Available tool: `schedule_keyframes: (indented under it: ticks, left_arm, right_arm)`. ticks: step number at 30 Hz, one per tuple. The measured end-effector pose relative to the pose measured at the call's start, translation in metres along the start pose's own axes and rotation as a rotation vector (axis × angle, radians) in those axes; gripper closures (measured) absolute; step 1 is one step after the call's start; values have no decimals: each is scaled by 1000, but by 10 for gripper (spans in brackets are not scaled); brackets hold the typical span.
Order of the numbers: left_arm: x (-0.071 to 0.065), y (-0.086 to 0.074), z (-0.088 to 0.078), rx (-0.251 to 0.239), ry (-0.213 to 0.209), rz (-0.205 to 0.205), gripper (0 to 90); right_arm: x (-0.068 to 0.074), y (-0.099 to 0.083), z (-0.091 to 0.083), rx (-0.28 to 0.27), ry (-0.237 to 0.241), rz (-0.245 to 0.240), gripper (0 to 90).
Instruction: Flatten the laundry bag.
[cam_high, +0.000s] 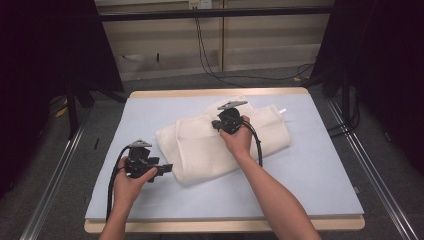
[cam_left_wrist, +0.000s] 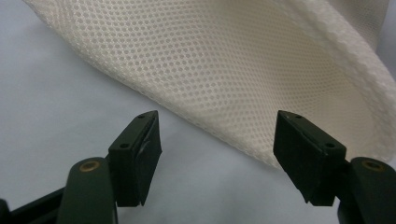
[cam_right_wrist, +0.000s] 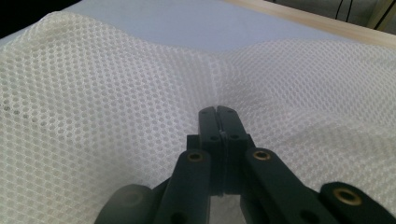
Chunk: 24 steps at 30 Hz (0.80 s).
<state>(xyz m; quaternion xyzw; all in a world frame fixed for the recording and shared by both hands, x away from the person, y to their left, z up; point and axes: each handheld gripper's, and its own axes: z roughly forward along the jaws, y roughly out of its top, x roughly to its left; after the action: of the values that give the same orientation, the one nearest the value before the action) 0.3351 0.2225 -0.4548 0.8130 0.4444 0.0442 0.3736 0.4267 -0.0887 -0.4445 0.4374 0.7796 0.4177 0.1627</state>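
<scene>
Overhead, right claw (cam_high: 216, 125) pinching mesh cloth (cam_high: 200, 150)

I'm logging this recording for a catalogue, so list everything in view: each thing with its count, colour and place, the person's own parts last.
mesh fabric: one, cream white, folded, lying mid-table on the mat
mat: one, pale blue-grey, covering the tabletop
table: one, light wood, its edge showing around the mat
cables: several, black, on the grey floor beyond the table
metal rails: two, silver, on the floor at either side
left gripper: one, black, jaws open, at the fabric's near-left edge
right gripper: one, black, jaws shut, pinching the fabric's top layer
forearms: two, bare, entering from the bottom of the high view
</scene>
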Motion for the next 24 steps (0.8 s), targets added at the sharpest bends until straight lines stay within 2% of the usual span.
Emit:
schedule_keyframes:
  ticks: [1, 3, 4, 6, 7, 9, 10, 12, 15, 16, 17, 18, 20, 24]
  left_arm:
    - [0, 0, 1, 11, -5, 10, 320]
    - [-2, -1, 4, 9, -3, 6, 320]
    - [-2, 0, 4, 25, -2, 22, 321]
    - [-5, -1, 8, 15, -4, 17, 322]
    - [-5, 0, 9, 26, -14, 31, 323]
    - [-8, 0, 11, 31, -25, 29, 323]
    - [-9, 0, 13, 35, -17, 43, 322]
    - [-12, -1, 17, 25, -33, 31, 321]
    - [-14, -3, 23, 44, -35, 28, 309]
    - [-13, -3, 23, 66, -36, 45, 309]
    - [-15, -4, 26, 53, -26, 34, 309]
    - [-14, -3, 25, 64, -32, 47, 303]
    - [-15, -3, 26, 65, -28, 44, 307]
    - [-19, -4, 26, 57, 14, 56, 364]
  right_arm:
    - [1, 0, -3, 0, 4, 1, 900]
    - [1, -1, -7, -11, 7, -3, 900]
    - [2, -2, -10, -13, 7, -1, 900]
    - [2, -3, -13, -32, 13, -1, 900]
    - [2, -3, -16, -38, 16, 3, 900]
    - [4, -2, -20, -44, 19, -4, 900]
    - [4, -2, -20, -42, 18, -9, 900]
    - [5, -2, -22, -42, 21, -10, 900]
    - [6, -2, -25, -46, 26, -12, 900]
    - [5, -3, -26, -48, 28, -9, 900]
    - [5, -4, -27, -48, 31, -9, 900]
    - [5, -5, -29, -48, 35, -8, 900]
    - [5, -6, -31, -47, 36, -8, 900]
    - [6, -10, -35, -59, 42, -5, 900]
